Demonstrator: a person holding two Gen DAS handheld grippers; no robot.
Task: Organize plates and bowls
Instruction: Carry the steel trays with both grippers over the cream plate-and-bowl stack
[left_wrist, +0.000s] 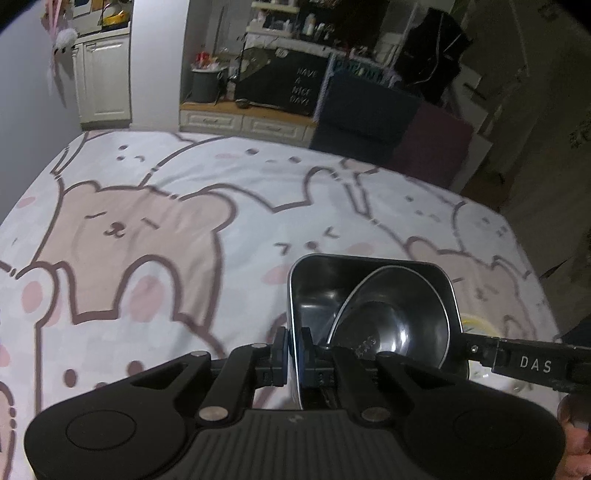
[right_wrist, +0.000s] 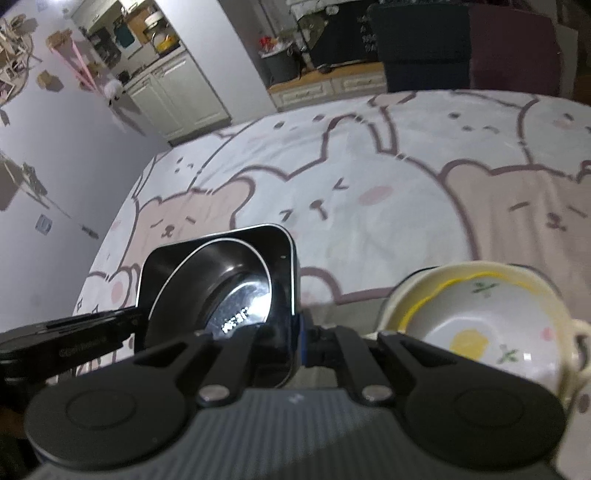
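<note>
left tongs (left_wrist: 293, 350), right tongs (right_wrist: 295, 341): both pinching 1 square tray (left_wrist: 369, 273) | 1 steel bowl (left_wrist: 399, 325) inside | 1 ceramic bowl (right_wrist: 491, 325)

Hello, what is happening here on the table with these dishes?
A person holds a gripper in each hand. The left gripper and the right gripper are both shut on opposite walls of a square metal tray, which has a round metal bowl inside. A ceramic bowl sits beside it on the bear-print tablecloth.
</note>
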